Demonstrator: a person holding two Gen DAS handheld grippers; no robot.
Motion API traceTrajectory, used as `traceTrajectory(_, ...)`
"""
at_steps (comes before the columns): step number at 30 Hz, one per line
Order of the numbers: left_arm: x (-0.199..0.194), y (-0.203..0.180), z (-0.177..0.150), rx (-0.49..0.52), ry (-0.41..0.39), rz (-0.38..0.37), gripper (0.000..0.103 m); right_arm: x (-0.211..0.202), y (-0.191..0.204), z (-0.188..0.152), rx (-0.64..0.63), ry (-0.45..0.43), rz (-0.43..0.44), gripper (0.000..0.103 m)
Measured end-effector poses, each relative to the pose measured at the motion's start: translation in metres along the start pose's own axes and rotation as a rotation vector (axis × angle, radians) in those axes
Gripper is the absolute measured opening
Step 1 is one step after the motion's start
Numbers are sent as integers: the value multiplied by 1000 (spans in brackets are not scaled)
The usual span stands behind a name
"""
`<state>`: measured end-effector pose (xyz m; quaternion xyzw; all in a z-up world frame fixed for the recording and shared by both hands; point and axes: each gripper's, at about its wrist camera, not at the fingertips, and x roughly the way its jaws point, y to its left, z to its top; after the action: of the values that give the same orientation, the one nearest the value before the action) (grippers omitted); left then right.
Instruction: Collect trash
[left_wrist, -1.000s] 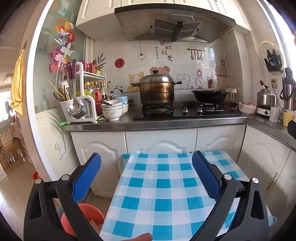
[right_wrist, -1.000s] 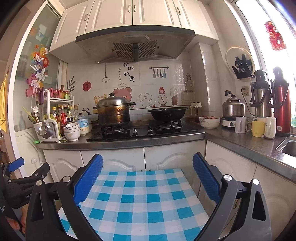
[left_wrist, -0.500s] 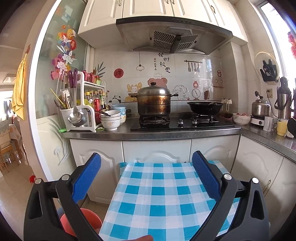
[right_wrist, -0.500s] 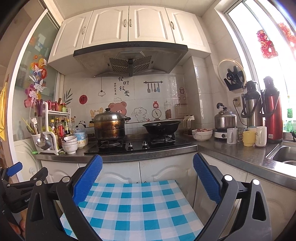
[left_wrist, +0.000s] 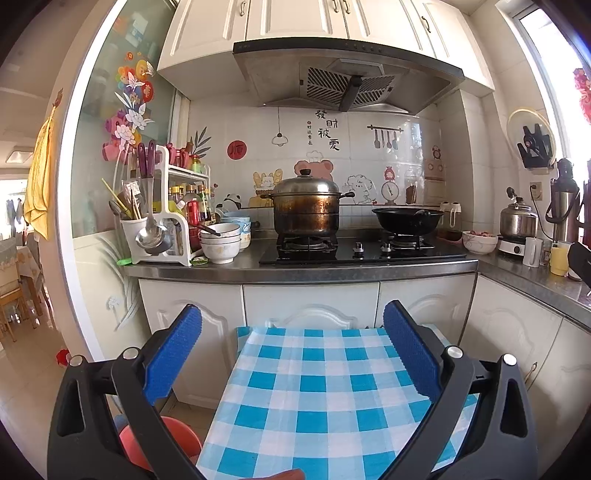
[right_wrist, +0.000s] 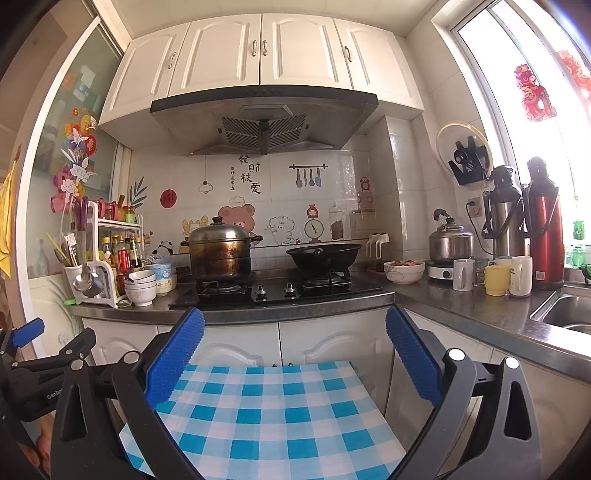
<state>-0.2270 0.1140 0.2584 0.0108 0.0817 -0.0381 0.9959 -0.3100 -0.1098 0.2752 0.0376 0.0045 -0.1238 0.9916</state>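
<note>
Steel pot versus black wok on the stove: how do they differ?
The steel pot is tall, lidded and scorched brown on its sides; the black wok is shallow, wide and uncovered. The pot sits on the left burner, the wok on the right. Both stand on the same black hob.

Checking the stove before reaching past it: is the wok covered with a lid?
No, the black wok sits open on its burner, while only the steel pot beside it has a lid.
</note>
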Motion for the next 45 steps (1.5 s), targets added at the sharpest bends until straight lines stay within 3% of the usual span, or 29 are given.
traceTrajectory(24,18,-2,-13,-5,38,-16,99,17,-2,-12,-9,37,2,98)
traceTrajectory(35,40,-5,-26,-3,82,-14,99,44,-5,-35,-12,98,17,98)
traceTrajectory(39,61,-7,-42,-32,156,-52,99,66,-9,-53,-9,165,25,98)
traceTrajectory(45,134,-32,-113,-39,433,-60,99,126,-20,-112,4,358,9,98)
